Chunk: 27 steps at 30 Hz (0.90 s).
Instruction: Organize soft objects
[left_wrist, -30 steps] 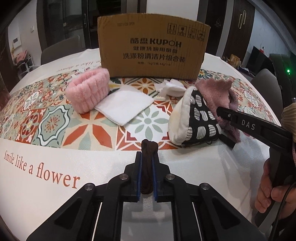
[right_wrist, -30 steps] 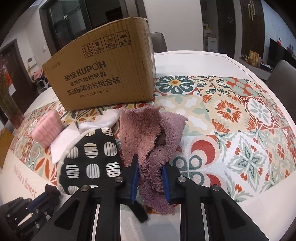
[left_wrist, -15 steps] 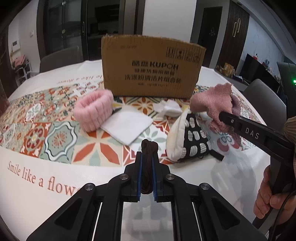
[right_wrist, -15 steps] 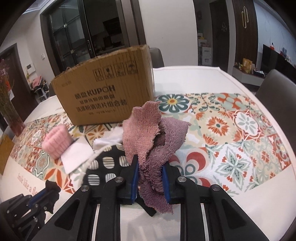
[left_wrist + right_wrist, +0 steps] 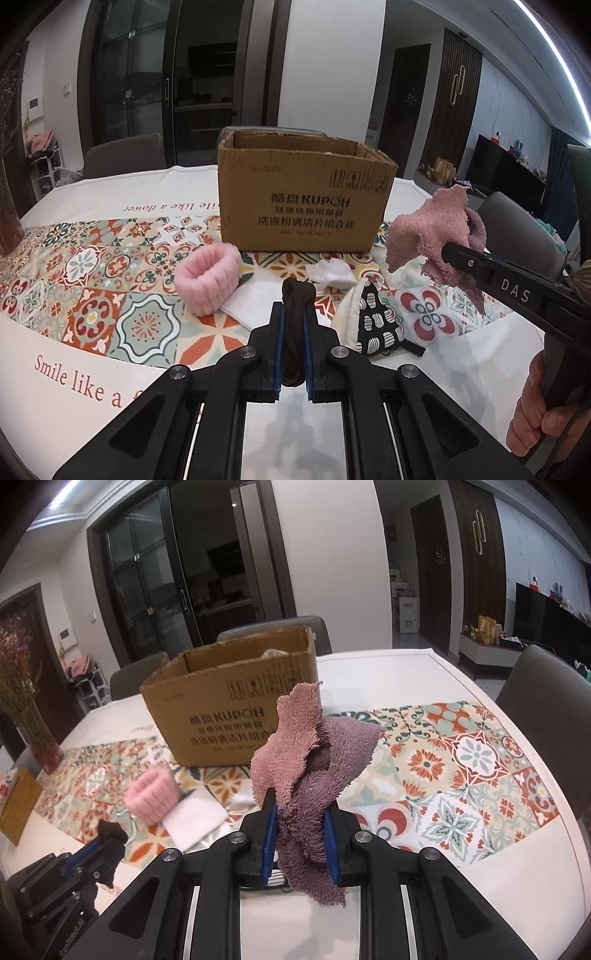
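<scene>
My left gripper (image 5: 292, 317) is shut on a dark brown hair band (image 5: 295, 295), held above the table. My right gripper (image 5: 299, 808) is shut on a mauve-pink terry cloth (image 5: 314, 746), which hangs clear of the table; the same cloth (image 5: 432, 229) shows at the right of the left wrist view. An open cardboard box (image 5: 303, 199) stands behind, also in the right wrist view (image 5: 229, 709). On the table lie a pink fluffy headband (image 5: 207, 277), a white folded cloth (image 5: 255, 306), a crumpled white tissue (image 5: 332, 273) and a black-and-white patterned mitt (image 5: 373, 317).
The table (image 5: 92, 354) has a white cloth with a tiled flower runner. Grey chairs (image 5: 543, 694) stand around it. A vase with dried flowers (image 5: 33, 731) stands at the far left. A person's hand (image 5: 535, 417) grips the right tool's handle.
Both grippers have risen with their loads. The mauve cloth has come off the mitt and the table. The box's open top has come into view.
</scene>
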Available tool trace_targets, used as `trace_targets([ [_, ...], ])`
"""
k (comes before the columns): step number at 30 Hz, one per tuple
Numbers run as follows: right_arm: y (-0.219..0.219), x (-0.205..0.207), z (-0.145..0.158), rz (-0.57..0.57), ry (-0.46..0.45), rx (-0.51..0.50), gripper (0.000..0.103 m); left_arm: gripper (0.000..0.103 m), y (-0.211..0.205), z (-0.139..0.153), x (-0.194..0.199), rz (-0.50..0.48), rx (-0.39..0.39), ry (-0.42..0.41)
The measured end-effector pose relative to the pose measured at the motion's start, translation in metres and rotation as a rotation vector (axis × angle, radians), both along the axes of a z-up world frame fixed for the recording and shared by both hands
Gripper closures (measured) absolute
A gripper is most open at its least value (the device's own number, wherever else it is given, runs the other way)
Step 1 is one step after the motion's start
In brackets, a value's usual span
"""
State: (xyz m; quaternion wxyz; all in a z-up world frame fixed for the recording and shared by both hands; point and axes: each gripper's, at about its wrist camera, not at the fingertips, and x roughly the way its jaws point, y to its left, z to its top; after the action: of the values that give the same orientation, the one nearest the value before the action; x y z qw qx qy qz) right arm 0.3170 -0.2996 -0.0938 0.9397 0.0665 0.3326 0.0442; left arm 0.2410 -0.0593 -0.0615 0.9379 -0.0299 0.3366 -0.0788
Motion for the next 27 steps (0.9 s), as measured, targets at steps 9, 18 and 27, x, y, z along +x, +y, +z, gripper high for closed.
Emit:
trace_targets([
  [9,0.017,-0.015,0.029,-0.002,-0.045,0.009,0.08,0.092,0.017,0.025,-0.004,-0.005,-0.026,-0.052],
  [18,0.034,-0.022,0.053,0.005,-0.092,0.021,0.08,0.092,0.03,0.047,-0.001,-0.003,-0.019,-0.12],
  [27,0.045,-0.019,0.077,0.013,-0.148,0.01,0.079,0.092,0.035,0.071,0.013,-0.019,-0.026,-0.185],
])
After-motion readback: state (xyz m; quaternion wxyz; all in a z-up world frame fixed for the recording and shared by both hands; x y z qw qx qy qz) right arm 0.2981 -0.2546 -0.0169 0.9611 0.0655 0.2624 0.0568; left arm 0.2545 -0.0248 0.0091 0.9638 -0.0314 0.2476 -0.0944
